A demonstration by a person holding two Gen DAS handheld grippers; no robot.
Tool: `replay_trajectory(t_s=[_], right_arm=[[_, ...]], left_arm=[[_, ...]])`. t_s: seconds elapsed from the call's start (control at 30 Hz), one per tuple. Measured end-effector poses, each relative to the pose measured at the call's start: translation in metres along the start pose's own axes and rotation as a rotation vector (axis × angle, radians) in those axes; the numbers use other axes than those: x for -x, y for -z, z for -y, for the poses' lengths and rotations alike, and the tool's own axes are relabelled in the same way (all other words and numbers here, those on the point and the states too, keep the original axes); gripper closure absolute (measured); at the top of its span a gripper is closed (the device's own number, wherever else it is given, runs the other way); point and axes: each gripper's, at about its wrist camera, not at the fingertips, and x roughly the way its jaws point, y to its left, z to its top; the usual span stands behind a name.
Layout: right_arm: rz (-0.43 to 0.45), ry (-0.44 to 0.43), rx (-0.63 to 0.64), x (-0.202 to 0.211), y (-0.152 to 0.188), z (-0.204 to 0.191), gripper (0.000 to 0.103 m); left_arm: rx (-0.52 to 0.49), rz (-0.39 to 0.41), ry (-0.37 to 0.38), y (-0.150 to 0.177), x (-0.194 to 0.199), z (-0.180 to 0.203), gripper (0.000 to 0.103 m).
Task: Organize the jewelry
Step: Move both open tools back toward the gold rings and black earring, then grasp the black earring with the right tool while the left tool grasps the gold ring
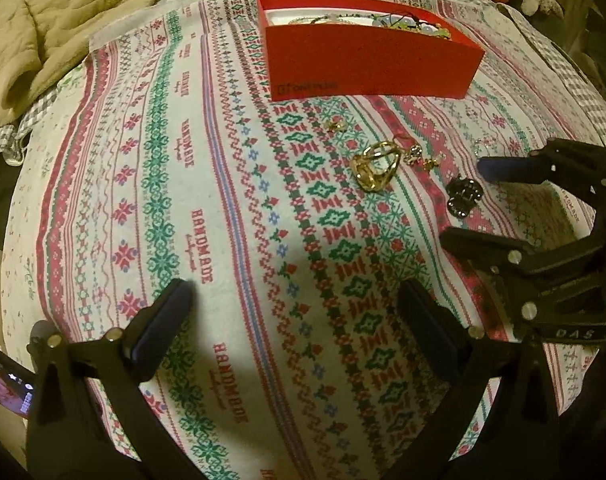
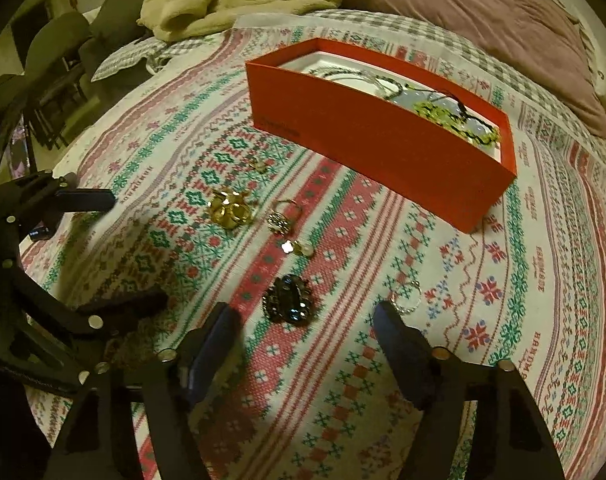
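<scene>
Both views are dim and carry a warm, yellow-green cast, with dark vignetting in the corners. Fisheye distortion bulges the patterned cloth [image 1: 231, 200] into a dome, bending its stripes hard toward the cloth's edges. Soft shadows pool on the cloth beneath the left gripper [image 1: 295, 320] and the right gripper [image 2: 307, 344] (so the light falls from above). The gold rings [image 2: 229, 210] catch small glints. Detail is slightly smeared, especially at the picture edges.

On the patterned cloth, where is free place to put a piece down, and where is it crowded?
Free: the wide cloth between the beige blanket and the gold rings, and in front of the left tool. Crowded: the strip below the red box, with rings, the dark brooch and the right tool.
</scene>
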Motion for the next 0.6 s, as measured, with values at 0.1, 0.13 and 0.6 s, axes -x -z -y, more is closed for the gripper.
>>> replay_trajectory(t_s=[0.1, 0.13, 0.6], right_arm=[[0.008, -0.023, 0.009, 0.0, -0.003, -0.002, 0.058], [0.009, -0.028, 0.011, 0.001, -0.003, -0.002, 0.068], [-0.005, 0.007, -0.008, 0.01, 0.0, 0.011, 0.08]], left_arm=[[-0.002, 0.002, 0.005, -0.001, 0.0, 0.001, 0.0], [-0.003, 0.002, 0.006, -0.001, 0.0, 0.002, 0.0], [-0.011, 0.06, 0.089, -0.017, -0.003, 0.012, 0.024]])
